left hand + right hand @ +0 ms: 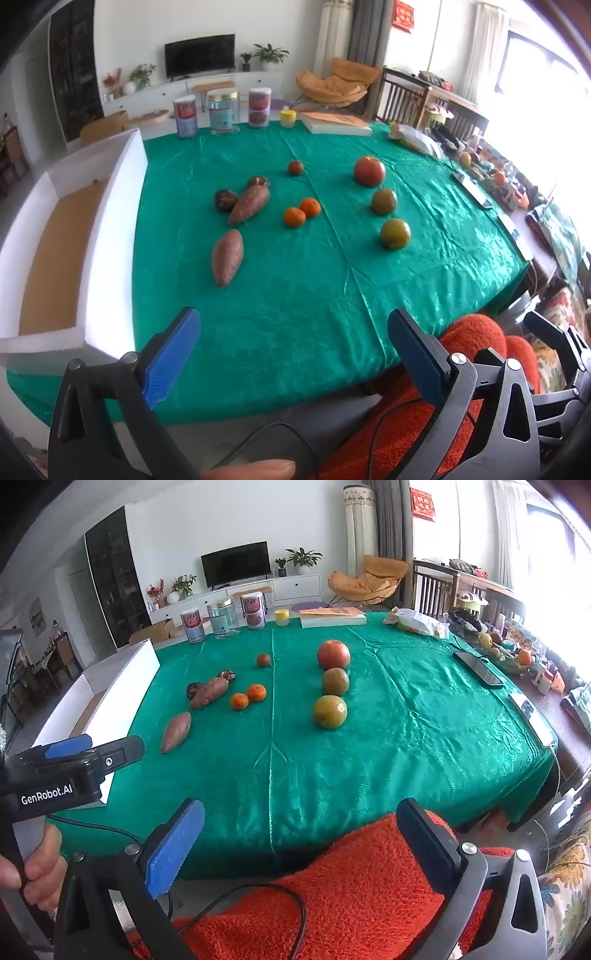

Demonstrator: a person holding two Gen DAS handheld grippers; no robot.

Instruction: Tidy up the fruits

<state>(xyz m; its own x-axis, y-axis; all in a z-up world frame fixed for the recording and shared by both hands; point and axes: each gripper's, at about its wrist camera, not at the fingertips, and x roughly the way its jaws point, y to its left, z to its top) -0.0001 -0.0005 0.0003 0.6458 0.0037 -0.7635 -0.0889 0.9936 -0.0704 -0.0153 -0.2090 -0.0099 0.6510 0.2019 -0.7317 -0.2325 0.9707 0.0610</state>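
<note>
Left gripper (293, 354) and right gripper (301, 843): both w/ jaws spread wide, holding nothing, hanging off the counter's (295, 295) near edge over the green cloth.

Nearest item is a sweet potato (227, 257): prob. firm, heavyish, tapered, so grip across the thick middle.

Three large round fruits in a row, e.g. the yellow-green one (330, 711): likely smooth, may roll, so take at the widest girth.

Two small oranges (302, 211) touching: soft-skinned, light squeeze.

White tray (122, 206) at left looks like the drop spot.
</note>
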